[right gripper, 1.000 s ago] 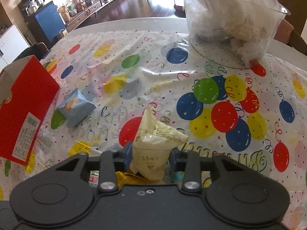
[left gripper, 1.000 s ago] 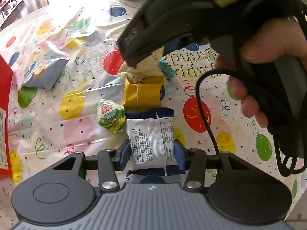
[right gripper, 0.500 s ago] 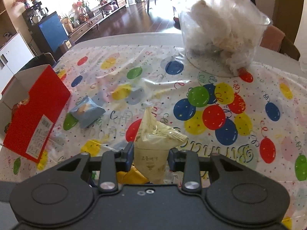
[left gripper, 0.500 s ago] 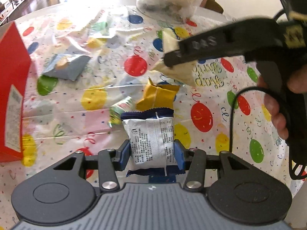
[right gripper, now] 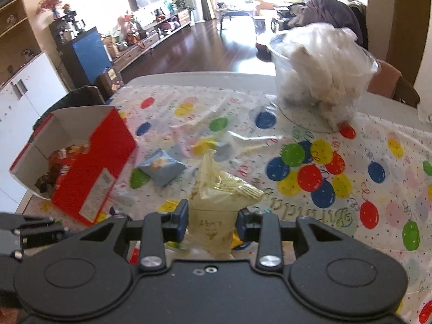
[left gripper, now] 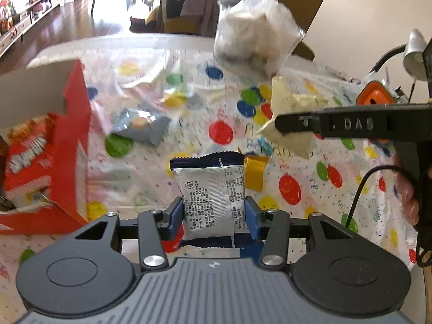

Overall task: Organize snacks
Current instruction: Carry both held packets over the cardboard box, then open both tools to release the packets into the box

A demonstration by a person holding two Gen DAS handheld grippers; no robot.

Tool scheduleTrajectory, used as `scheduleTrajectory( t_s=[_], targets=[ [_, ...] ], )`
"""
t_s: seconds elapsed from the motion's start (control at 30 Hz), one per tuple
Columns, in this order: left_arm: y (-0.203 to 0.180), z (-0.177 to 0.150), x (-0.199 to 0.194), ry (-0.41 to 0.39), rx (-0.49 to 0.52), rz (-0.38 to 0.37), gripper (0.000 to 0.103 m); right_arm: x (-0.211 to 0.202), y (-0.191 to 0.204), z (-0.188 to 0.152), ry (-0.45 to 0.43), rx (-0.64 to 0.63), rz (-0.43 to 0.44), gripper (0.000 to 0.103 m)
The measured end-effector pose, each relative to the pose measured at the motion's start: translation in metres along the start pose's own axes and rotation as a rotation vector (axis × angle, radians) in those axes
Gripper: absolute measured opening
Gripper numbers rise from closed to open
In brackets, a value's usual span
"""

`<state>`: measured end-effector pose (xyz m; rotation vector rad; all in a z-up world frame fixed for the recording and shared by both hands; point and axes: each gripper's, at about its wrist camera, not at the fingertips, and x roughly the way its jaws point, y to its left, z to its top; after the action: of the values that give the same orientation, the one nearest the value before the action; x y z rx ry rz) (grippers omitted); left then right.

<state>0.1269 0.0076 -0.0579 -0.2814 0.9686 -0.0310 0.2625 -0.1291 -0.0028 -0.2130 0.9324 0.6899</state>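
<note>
My left gripper [left gripper: 213, 217] is shut on a white and navy snack packet [left gripper: 212, 197], held above the balloon-print tablecloth [left gripper: 297, 162]. My right gripper [right gripper: 212, 222] is shut on a pale yellow snack bag [right gripper: 216, 205]; in the left wrist view that pale yellow snack bag [left gripper: 289, 108] hangs from the right gripper's black finger [left gripper: 337, 127] at the right. An open red box [right gripper: 89, 167] with snacks inside stands at the left of the table; the same red box [left gripper: 62, 156] shows in the left wrist view. A grey-blue packet [right gripper: 160, 168] lies beside it.
A yellow packet [left gripper: 255, 171] lies on the cloth behind the held navy packet. A clear plastic tub [right gripper: 321, 81] stuffed with white bags stands at the far side. A hand [left gripper: 410, 202] holds the right gripper's handle, with a black cable [left gripper: 361, 189] hanging. An orange object [left gripper: 374, 98] sits far right.
Both grippers have risen off the table with their packets, so more of the room and the red box's open top come into view. The small green packet is no longer visible.
</note>
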Motion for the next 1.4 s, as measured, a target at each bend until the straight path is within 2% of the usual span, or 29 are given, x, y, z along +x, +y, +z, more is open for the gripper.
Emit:
scheduleTrajectory(
  t_s=[0.17,0.33,0.63,1.0,1.4],
  targets=[
    [0.018,0.008,-0.032,-0.066,0.010,0.001,0.047,-0.014,0.029,0.006,-0.026,-0.038,0.023,0.034],
    [0.045,0.018,-0.056,-0.108,-0.017,0.039,0.047,-0.020,0.060,0.014,-0.046,-0.063,0.048,0.034],
    [0.117,0.027,-0.099,-0.184,-0.065,0.129,0.047,-0.010,0.116,0.033,-0.065,-0.101,0.103,0.034],
    [0.200,0.034,-0.115,-0.180,-0.124,0.220,0.047,0.030,0.183,0.050,-0.033,-0.145,0.145,0.034],
    [0.270,0.035,-0.095,-0.109,-0.147,0.301,0.047,0.095,0.239,0.062,0.067,-0.185,0.150,0.034]
  ],
)
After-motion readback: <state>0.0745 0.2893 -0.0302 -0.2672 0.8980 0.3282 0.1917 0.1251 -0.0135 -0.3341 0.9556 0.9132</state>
